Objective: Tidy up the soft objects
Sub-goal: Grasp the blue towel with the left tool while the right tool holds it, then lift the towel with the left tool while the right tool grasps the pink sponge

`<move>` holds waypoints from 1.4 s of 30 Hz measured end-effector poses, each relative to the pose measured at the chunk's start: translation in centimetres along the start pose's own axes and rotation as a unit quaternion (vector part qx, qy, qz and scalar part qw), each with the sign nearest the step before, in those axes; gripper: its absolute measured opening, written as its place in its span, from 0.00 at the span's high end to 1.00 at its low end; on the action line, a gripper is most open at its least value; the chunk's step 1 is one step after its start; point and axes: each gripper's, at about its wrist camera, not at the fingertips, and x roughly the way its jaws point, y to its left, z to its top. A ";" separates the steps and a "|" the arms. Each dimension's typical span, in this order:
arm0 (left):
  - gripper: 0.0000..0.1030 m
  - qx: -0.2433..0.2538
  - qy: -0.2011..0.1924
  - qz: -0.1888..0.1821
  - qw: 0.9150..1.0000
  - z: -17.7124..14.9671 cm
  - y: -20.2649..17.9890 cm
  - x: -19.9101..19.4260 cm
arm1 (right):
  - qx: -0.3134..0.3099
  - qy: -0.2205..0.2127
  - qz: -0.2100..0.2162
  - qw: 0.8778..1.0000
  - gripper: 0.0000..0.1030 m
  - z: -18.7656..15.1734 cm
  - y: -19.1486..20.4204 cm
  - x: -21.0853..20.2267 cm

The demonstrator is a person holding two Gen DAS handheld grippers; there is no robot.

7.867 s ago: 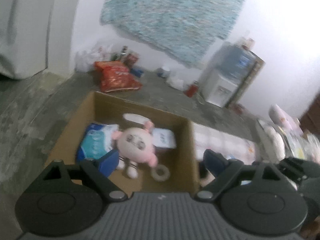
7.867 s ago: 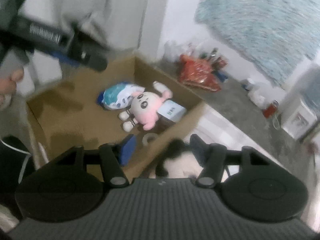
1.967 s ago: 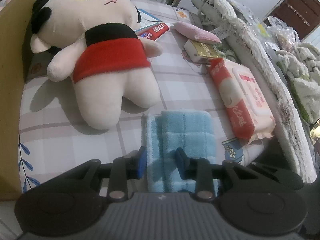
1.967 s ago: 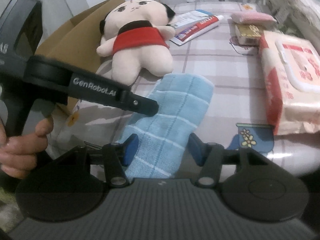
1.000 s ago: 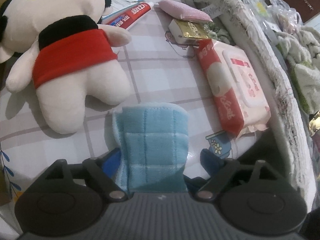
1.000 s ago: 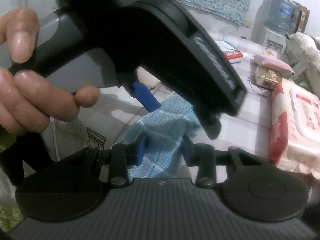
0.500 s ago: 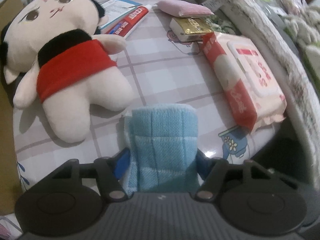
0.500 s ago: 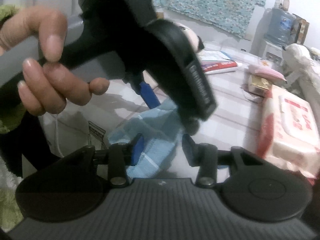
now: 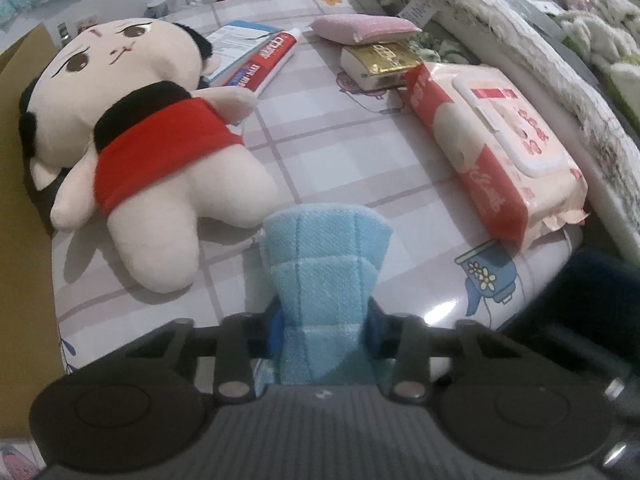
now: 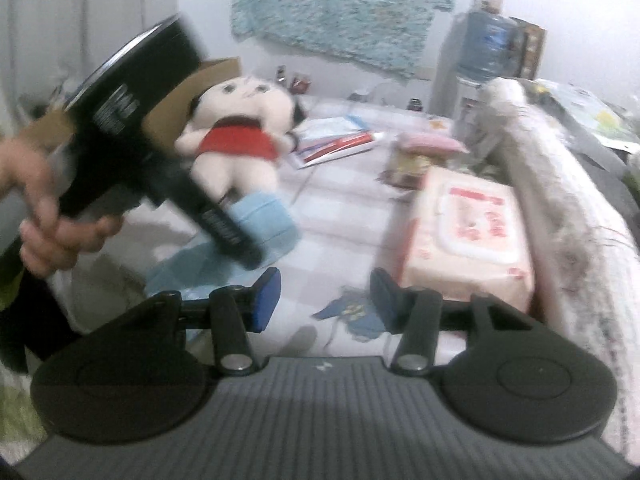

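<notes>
cardboard box edge point(image 9: 16, 240) at far left, then plush doll point(image 9: 140, 152) lying on the checked table point(image 9: 340, 148). left gripper point(image 9: 322, 332) has just closed its jaws on the folded blue towel point(image 9: 324, 264), near the table's front edge. right gripper point(image 10: 324, 300) jaws have been opening, nothing between them. risk: towel unfolds or slips when lifted.

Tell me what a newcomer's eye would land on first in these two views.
First the big plush doll in its red top, lying face-up on the checked tablecloth beside a cardboard box wall. Next the folded blue towel, pinched in the left claw, whose jaws have just been closing on it. On the right lies a pink-and-red wet-wipes pack; the right claw is open, holding nothing.
</notes>
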 end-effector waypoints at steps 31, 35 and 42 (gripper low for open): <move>0.76 -0.117 -0.188 -0.053 0.974 5.5 9.7 -12.6 | -0.016 0.111 0.019 0.994 0.13 22.3 -12.6 23.5; 0.76 -0.129 -0.182 -0.050 0.974 5.8 11.1 -12.1 | 0.014 0.169 -0.002 0.985 0.13 22.0 -14.3 29.1; 0.76 -0.134 -0.171 -0.057 0.974 5.1 12.1 -11.7 | 0.025 0.234 -0.024 0.972 0.22 20.8 -15.3 32.7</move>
